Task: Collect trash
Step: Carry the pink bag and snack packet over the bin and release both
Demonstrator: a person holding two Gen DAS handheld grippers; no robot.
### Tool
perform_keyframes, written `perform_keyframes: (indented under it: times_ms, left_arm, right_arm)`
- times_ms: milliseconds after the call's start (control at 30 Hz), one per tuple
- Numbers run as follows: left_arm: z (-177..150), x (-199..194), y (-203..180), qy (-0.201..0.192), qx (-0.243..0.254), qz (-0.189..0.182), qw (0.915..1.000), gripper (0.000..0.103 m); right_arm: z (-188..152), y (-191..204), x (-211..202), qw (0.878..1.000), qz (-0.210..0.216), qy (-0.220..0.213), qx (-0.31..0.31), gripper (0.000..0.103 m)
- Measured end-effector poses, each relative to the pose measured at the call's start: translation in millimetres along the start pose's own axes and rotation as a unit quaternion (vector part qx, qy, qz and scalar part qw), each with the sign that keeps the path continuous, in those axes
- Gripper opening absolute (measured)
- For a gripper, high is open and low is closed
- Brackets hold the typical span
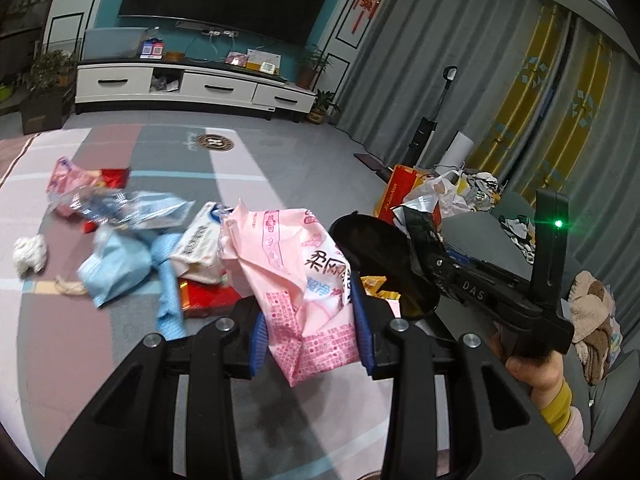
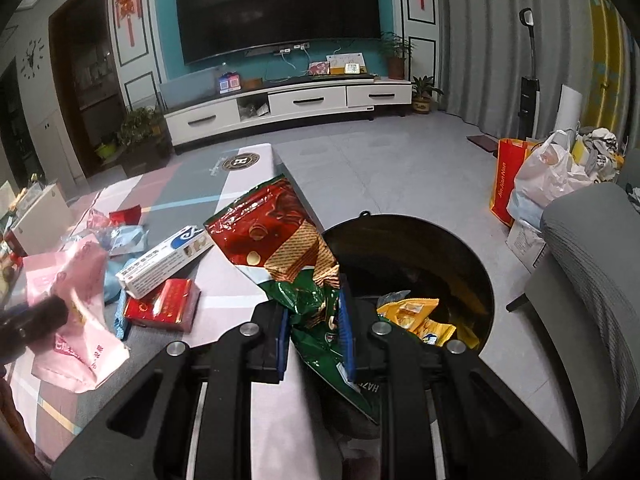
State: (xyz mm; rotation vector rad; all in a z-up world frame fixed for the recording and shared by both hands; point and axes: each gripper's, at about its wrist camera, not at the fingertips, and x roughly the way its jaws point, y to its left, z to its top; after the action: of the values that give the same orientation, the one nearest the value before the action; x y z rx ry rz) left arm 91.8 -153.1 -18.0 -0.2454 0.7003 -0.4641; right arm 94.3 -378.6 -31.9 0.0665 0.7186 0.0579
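My left gripper (image 1: 310, 330) is shut on a pink tissue pack wrapper (image 1: 296, 276), held above the table. The same pink wrapper (image 2: 76, 336) shows at the left of the right wrist view. My right gripper (image 2: 314, 334) is shut on a red and green snack bag (image 2: 280, 240), at the near rim of a round black bin (image 2: 440, 256). The bin (image 1: 376, 252) holds a yellow wrapper (image 2: 416, 314). In the left wrist view the right gripper (image 1: 424, 248) hangs over the bin, held by a hand (image 1: 532, 372).
Loose trash lies on the patterned table (image 1: 72, 340): a blue pack (image 1: 116, 268), a white tissue ball (image 1: 30, 254), a red box (image 2: 160, 306), a white carton (image 2: 164, 264). Bags (image 2: 540, 176) stand on the floor at right beside a grey sofa arm (image 2: 592, 264).
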Motion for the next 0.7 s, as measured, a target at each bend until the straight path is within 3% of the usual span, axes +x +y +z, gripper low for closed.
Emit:
perform_keyframes:
  times_ms: [333, 700]
  left_arm:
    - [6, 54, -36, 0.029, 0.03, -0.006, 0.9991, 0.037]
    - [22, 119, -57, 0.051, 0.027, -0.017, 0.9982, 0.038]
  right_arm:
    - [0, -46, 3, 0.999, 0.004, -0.013, 0.038, 0.022]
    - [3, -76, 25, 0.998, 0.01, -0.009, 0.069, 0.022]
